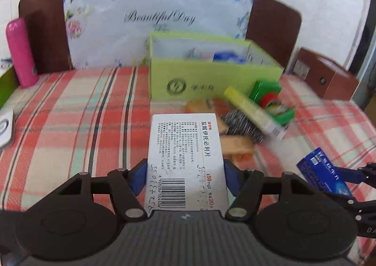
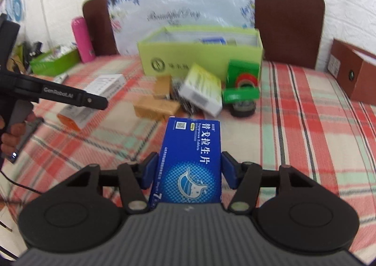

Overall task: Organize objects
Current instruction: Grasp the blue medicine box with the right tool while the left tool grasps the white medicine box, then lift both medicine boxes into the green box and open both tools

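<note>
Right now both grippers carry medicine cartons above a bed covered in a red, cream and mint plaid sheet [image 1: 70, 106]. The left gripper [image 1: 185, 172] has its blue pads clamped on the two long sides of a white medicine box [image 1: 185, 148], whose barcode and printed Chinese text face up; the box points forward toward the lime-green box [image 1: 211, 78]. The right gripper [image 2: 188, 169] is likewise clenched on a blue tablet box [image 2: 190, 155], held flat with its printed face up, and this same carton shows at the right edge of the left wrist view.

The lime-green box stands open-topped near the headboard, in front of a floral pillow [image 1: 141, 19] printed "Beautiful Day"; something blue lies inside it, too blurred to name. Just in front of it sits a loose cluster: a yellow-and-white carton [image 2: 202, 89] tilted against the pile, a green tape dispenser [image 2: 242, 87] with a red roll, two tan cardboard boxes [image 2: 157, 106] and a dark patterned item between them. A pink bottle [image 1: 20, 52] stands upright at the far left by the headboard. A brown box [image 2: 352, 73] rests at the far right of the bed. In the right wrist view another white carton [image 2: 103, 85] lies on the sheet behind the left gripper's finger
</note>
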Tool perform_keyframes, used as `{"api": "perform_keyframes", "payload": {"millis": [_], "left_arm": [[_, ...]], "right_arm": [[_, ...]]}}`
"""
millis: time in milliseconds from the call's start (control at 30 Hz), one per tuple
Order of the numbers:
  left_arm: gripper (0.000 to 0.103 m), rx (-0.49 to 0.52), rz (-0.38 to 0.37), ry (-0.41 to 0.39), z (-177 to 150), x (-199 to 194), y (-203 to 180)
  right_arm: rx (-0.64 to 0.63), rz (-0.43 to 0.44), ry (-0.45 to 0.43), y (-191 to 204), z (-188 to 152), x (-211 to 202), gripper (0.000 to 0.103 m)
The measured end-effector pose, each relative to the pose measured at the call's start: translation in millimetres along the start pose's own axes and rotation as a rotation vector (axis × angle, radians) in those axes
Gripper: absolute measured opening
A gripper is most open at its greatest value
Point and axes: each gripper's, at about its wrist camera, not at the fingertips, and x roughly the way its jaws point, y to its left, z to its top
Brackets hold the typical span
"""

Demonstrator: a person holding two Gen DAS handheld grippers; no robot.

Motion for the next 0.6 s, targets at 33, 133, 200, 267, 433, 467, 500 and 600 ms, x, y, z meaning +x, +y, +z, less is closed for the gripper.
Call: {"api": "perform_keyframes", "payload": {"millis": [33, 133, 200, 267, 433, 467, 500, 600], "left_arm": [[0.069, -0.003, -0.016, -0.022, 9, -4, -1], [0.069, -0.004, -0.050, -0.079, 39, -9, -8], [0.069, 0.006, -0.065, -0.113, 61, -7, -16], [0.069, -0.004, -0.082, -0.127, 82, 0, -21], [0.069, -0.071, -0.111, -0.138, 134, 33, -25], [0.069, -0.065, -0.107, -0.143, 142, 41, -27], [0.069, -0.058, -0.098, -0.144, 150, 49, -29], [0.069, -0.050, -0.085, -0.116, 170, 81, -28]], "right_arm": [[-0.011, 0.005, -0.023, 0, 8, -4, 0.057], [-0.025, 0.009, -0.084, -5, 36, -8, 0.057], [-0.030, 0.001, -0.125, -10, 57, -7, 0.057], [-0.034, -0.014, -0.154, -16, 79, -1, 0.057], [-0.057, -0.077, -0.194, -35, 134, 33, 0.057], [-0.063, -0.099, -0.194, -40, 145, 44, 0.057], [-0.068, -0.122, -0.194, -44, 153, 54, 0.057], [-0.065, -0.175, -0.192, -59, 175, 86, 0.057]]}}
